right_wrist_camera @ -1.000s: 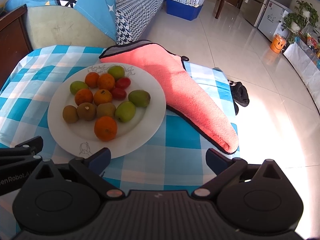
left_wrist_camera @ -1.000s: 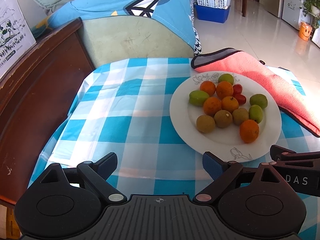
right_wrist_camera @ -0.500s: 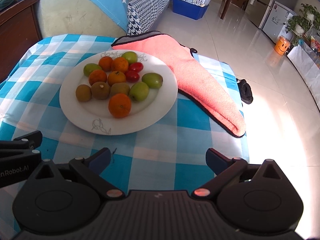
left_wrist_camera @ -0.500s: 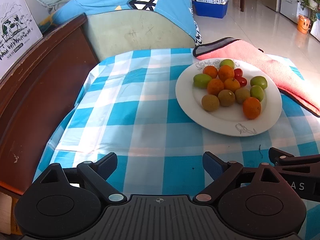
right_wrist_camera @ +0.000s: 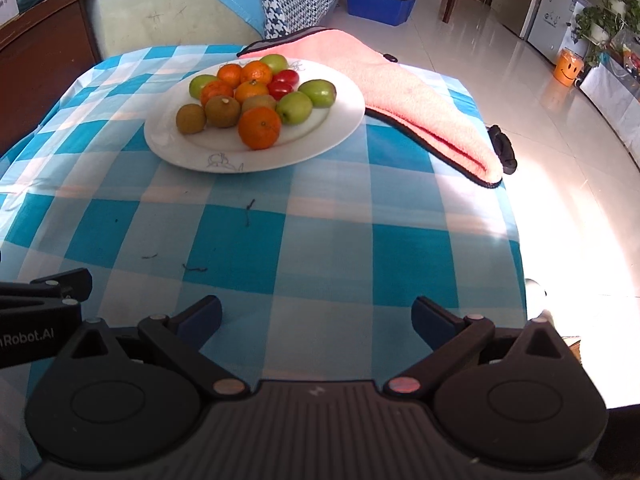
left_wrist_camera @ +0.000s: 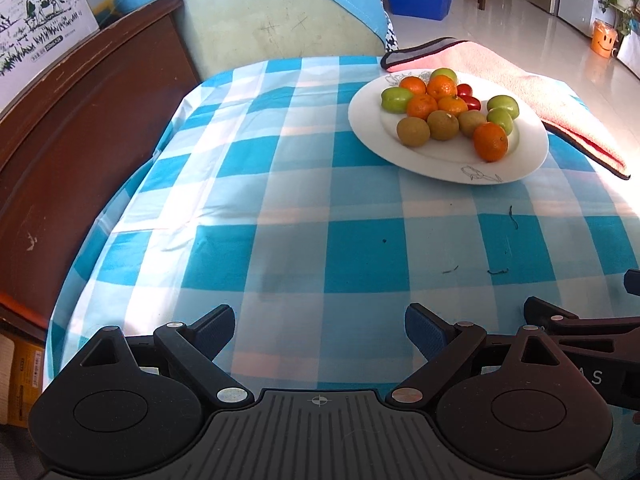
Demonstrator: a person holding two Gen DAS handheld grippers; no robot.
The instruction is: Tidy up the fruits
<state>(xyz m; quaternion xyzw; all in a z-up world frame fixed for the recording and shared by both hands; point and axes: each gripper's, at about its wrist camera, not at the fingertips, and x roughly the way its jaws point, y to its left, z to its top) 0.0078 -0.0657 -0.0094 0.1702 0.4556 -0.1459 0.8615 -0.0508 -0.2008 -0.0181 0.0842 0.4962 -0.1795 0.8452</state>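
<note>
A white plate [left_wrist_camera: 448,160] [right_wrist_camera: 332,136] sits at the far side of a blue checked table. It holds several oranges [left_wrist_camera: 490,142] [right_wrist_camera: 259,127], green fruits [left_wrist_camera: 396,100] [right_wrist_camera: 295,107], brown kiwis [left_wrist_camera: 413,132] [right_wrist_camera: 191,119] and red tomatoes [left_wrist_camera: 469,102] [right_wrist_camera: 283,89]. My left gripper [left_wrist_camera: 320,330] is open and empty, low over the table's near edge. My right gripper [right_wrist_camera: 316,320] is open and empty beside it, well short of the plate.
A pink towel [left_wrist_camera: 532,96] [right_wrist_camera: 416,100] lies right of the plate and hangs over the table edge. A dark wooden bedframe [left_wrist_camera: 60,152] runs along the left. A sofa with a blue cover [right_wrist_camera: 172,8] stands behind. Bright tiled floor [right_wrist_camera: 560,128] lies right.
Both grippers have pulled back from the plate toward the table's near edge. The plate now looks farther away. Both stayed open and empty.
</note>
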